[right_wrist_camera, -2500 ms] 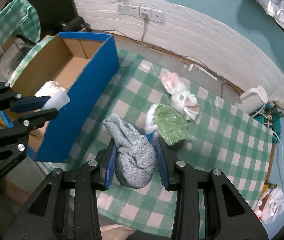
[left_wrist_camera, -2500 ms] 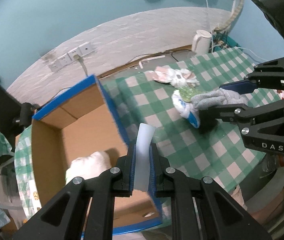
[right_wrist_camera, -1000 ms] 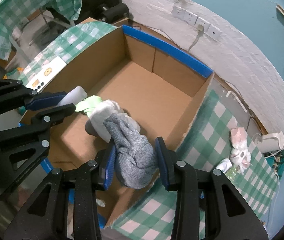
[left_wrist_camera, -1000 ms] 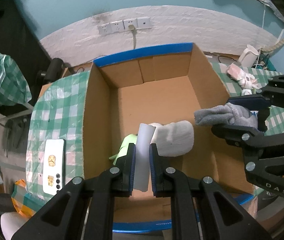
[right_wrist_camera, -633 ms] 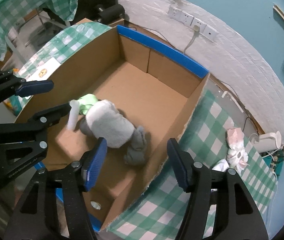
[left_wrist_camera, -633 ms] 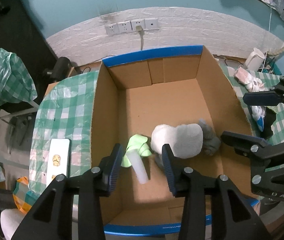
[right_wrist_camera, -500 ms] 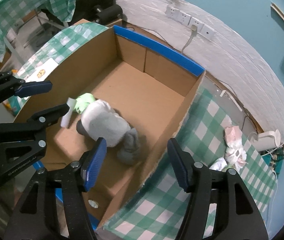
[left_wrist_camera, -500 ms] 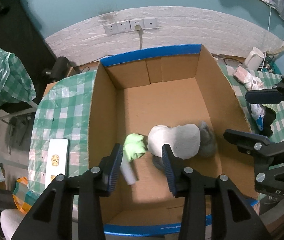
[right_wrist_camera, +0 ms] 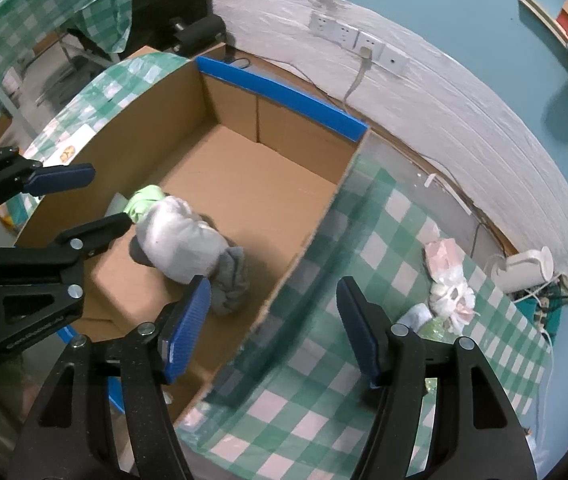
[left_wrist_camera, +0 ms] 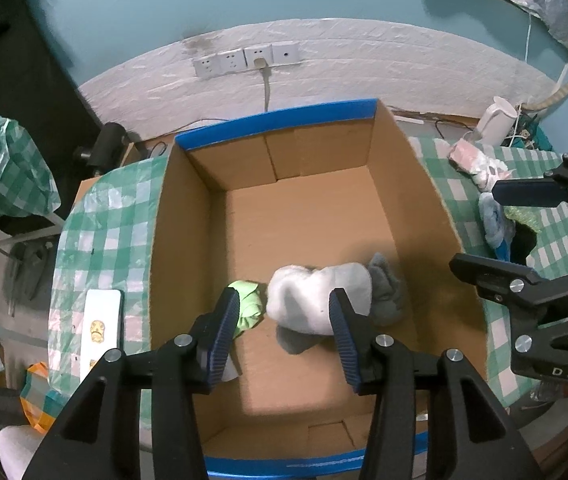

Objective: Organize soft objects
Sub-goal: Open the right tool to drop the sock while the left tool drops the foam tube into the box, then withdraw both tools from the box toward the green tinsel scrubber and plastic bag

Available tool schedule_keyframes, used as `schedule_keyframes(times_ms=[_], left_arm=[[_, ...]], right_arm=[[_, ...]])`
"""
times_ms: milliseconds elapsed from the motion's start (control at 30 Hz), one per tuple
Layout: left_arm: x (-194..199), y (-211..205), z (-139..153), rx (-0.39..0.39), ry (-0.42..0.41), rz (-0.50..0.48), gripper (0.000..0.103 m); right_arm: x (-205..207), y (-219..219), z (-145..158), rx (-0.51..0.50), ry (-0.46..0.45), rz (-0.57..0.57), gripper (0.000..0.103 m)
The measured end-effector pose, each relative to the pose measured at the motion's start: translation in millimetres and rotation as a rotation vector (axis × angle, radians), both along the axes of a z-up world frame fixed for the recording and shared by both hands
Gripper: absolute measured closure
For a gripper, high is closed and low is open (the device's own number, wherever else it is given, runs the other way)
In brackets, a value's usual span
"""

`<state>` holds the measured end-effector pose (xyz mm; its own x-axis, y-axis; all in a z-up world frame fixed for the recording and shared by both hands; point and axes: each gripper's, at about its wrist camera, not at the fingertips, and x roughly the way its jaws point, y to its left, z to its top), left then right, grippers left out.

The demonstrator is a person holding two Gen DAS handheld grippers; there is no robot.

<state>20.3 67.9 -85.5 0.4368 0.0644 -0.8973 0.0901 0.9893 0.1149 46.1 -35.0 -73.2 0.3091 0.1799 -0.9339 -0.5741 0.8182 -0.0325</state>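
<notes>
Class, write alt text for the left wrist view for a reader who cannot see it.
An open cardboard box on a green checked tablecloth holds a white bundle, a green bundle and a grey sock. The left gripper hangs above them, its jaws opening with nothing between them; the right gripper shows at right, open.

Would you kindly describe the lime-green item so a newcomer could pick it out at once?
Look into the open cardboard box with blue-taped edges on the checked tablecloth. On its floor lies a small cluster of soft things; the green bundle sits at its left end, against a pale grey-white roll. It is the only brightly coloured piece there.
</notes>
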Motion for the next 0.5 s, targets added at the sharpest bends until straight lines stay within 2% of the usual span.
schedule_keyframes(times_ms=[500], left_arm=[[5,-32,8,-0.012,-0.012,-0.037,0.054]], right_arm=[[6,-41,0,-0.007,-0.008,-0.09,0.037]])
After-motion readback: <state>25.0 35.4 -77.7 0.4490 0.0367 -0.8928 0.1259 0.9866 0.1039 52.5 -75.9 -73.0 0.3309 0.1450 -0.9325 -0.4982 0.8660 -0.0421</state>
